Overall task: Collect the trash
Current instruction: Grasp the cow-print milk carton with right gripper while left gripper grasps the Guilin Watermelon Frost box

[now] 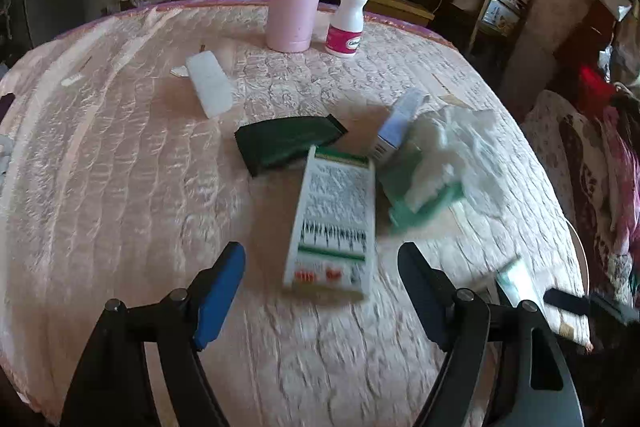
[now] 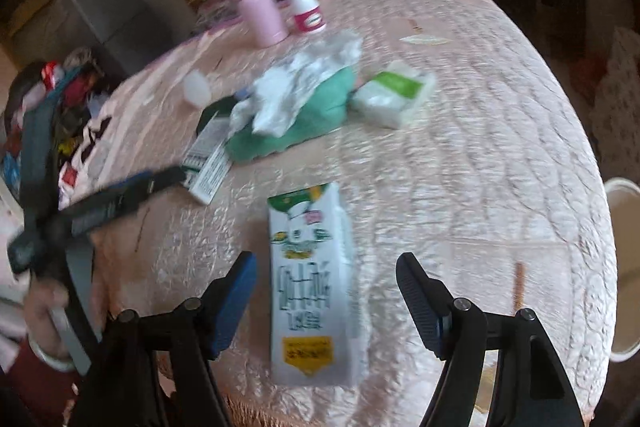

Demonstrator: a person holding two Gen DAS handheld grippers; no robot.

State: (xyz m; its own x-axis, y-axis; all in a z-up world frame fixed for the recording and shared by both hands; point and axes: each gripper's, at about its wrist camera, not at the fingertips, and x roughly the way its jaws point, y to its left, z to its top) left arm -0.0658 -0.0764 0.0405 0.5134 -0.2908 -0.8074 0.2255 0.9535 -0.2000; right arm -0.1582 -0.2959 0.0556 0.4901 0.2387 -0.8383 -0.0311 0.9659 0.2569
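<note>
between right jaws, milk carton (image 2: 310, 287), untouched

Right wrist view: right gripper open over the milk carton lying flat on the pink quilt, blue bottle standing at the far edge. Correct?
Not quite. The bottle at the far edge is pink, not blue, as the right wrist view shows. The rest holds: the right gripper is open over the milk carton, which lies flat on the pink quilt.

blur: milk carton (image 2: 312, 287) print unreadable | edge: white bin (image 2: 624, 267) cut off — right | printed box (image 1: 332, 223) smeared
</note>
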